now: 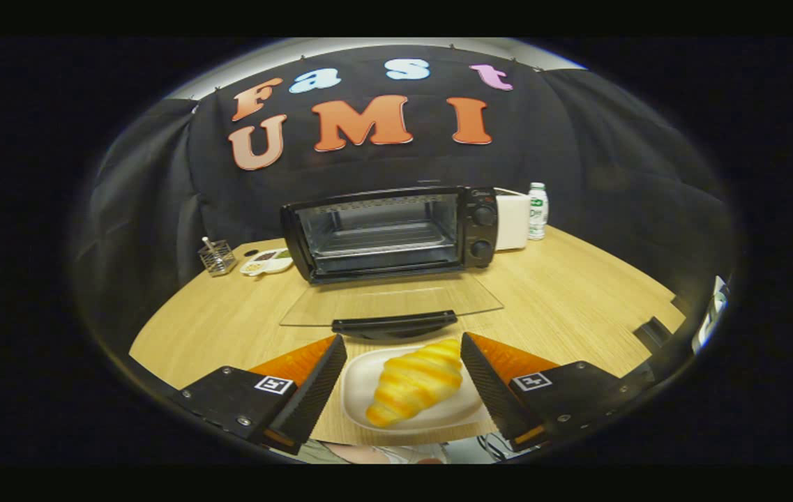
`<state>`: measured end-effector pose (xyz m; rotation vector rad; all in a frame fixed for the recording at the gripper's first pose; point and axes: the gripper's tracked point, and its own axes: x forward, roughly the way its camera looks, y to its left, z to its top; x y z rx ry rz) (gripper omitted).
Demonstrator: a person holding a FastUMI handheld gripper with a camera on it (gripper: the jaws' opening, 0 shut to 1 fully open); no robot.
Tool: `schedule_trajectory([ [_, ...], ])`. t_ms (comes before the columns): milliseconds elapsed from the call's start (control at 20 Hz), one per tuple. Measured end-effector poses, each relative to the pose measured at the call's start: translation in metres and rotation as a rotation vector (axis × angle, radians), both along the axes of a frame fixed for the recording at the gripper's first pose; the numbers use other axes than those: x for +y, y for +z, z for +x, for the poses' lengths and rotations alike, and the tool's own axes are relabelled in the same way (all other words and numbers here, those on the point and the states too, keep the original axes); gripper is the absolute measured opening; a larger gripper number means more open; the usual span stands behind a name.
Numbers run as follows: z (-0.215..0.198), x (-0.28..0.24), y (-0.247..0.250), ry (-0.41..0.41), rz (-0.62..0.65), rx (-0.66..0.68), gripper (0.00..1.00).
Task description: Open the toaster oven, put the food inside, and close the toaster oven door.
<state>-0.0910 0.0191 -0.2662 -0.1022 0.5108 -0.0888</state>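
Wooden table (577, 300), pale grain, carries everything. Toaster oven (386, 233) sits at 12 o'clock from the gripper (403, 376), well beyond the fingers, its glass door (390, 301) already dropped flat toward the viewer, dark handle (394, 324) at the door's near edge. Wire rack visible inside, cavity bare. Two knobs on the oven's right panel. Croissant (413, 392) lies on a white dish (361, 401) between the two fingers, long axis running roughly 1 to 7 o'clock. Jaws stand spread wide, one to each side of the dish, neither pressing on pastry or plate; nothing gripped. Judgement: opening is done, and the step in hand is the pickup of the food. To do it well, come down so the pads meet the croissant's flanks near its thick middle, not the tapered ends, and close gently, since it looks soft and may squash or roll. Whether the dish goes in too I cannot tell. The lift should clear the door handle, which sits just ahead of the fingertips at 12 o'clock, before travel over the glass to the rack. Side clutter: wire basket (217, 258) and small tray (267, 262) at 10 o'clock, white box (512, 222) and bottle (538, 210) at 1 o'clock, all well apart from the path.
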Motion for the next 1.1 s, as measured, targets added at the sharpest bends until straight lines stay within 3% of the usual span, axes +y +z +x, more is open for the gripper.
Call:
schedule_trajectory([
  [300,-0.035,0.006,-0.026,-0.065,-0.045,-0.028,0.98],
  [750,-0.039,0.0,-0.077,-0.118,-0.05,0.07,0.99],
  [900,-0.037,0.003,-0.082,-0.108,-0.059,0.078,0.79],
  [1050,-0.037,0.007,-0.081,-0.098,-0.05,0.071,0.67],
  [1100,-0.038,0.01,-0.077,-0.089,-0.046,0.06,0.56],
])
